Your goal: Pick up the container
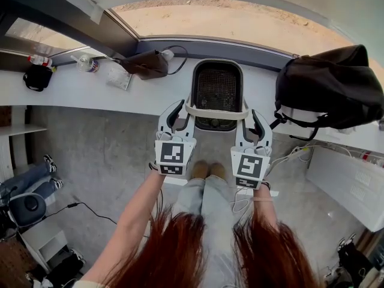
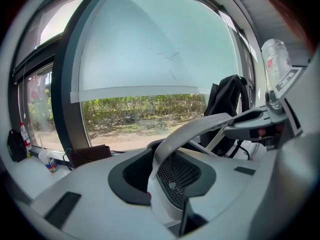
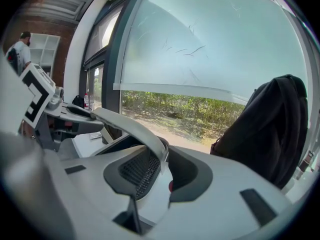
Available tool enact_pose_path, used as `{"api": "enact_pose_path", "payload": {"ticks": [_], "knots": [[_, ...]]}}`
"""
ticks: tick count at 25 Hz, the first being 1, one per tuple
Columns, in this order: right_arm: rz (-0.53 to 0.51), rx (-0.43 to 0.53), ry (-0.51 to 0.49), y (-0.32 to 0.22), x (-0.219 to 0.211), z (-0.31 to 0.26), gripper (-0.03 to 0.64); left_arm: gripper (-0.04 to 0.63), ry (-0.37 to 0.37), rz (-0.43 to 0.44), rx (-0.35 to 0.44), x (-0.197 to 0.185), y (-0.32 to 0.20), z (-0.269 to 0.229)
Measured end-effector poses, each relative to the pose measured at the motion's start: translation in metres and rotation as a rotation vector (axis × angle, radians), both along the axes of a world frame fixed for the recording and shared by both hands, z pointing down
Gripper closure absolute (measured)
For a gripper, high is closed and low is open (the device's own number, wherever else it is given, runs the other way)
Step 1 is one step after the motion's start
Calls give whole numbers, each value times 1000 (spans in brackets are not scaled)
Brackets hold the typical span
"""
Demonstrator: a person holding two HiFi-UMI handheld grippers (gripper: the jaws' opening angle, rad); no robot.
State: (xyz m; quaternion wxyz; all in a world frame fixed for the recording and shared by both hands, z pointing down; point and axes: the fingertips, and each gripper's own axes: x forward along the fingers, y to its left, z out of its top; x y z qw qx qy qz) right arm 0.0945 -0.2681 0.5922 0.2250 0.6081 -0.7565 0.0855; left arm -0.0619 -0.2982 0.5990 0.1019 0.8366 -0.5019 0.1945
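A white container (image 1: 216, 71) with a black mesh inside (image 1: 216, 89) hangs in front of me, over the edge of the white ledge (image 1: 90, 95). Its pale band handle (image 1: 216, 114) arches across its near side. My left gripper (image 1: 178, 117) closes on the handle's left end and my right gripper (image 1: 252, 123) on its right end. In the left gripper view the handle (image 2: 200, 126) curves up from the white body (image 2: 100, 194) to the other gripper (image 2: 255, 126). The right gripper view mirrors this, with the handle (image 3: 130, 126) and the mesh (image 3: 137, 169). The jaw tips are hidden by the body.
A black backpack (image 1: 327, 89) lies on the ledge at right. A brown pouch (image 1: 144, 65), a cup (image 1: 87, 63), a bottle (image 1: 39, 60) and a small black bag (image 1: 37, 77) sit at left by the window. Cables (image 1: 288, 155) trail on the floor. Another person's legs (image 1: 30, 182) are far left.
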Motion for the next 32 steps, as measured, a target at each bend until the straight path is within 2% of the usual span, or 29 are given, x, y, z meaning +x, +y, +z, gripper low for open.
{"api": "enact_pose_path", "payload": {"ticks": [7,18,32], "knots": [[-16,5,21,-12,0,-2,502,499,-46,49,42,9,-7,-9],[-29,23,45,-33,0,-6,502,499,-114,63,110,11,-20,-19],[-10,32,54,-49,0,-9,537,502,-87,36,99,10,-36,-22]]}}
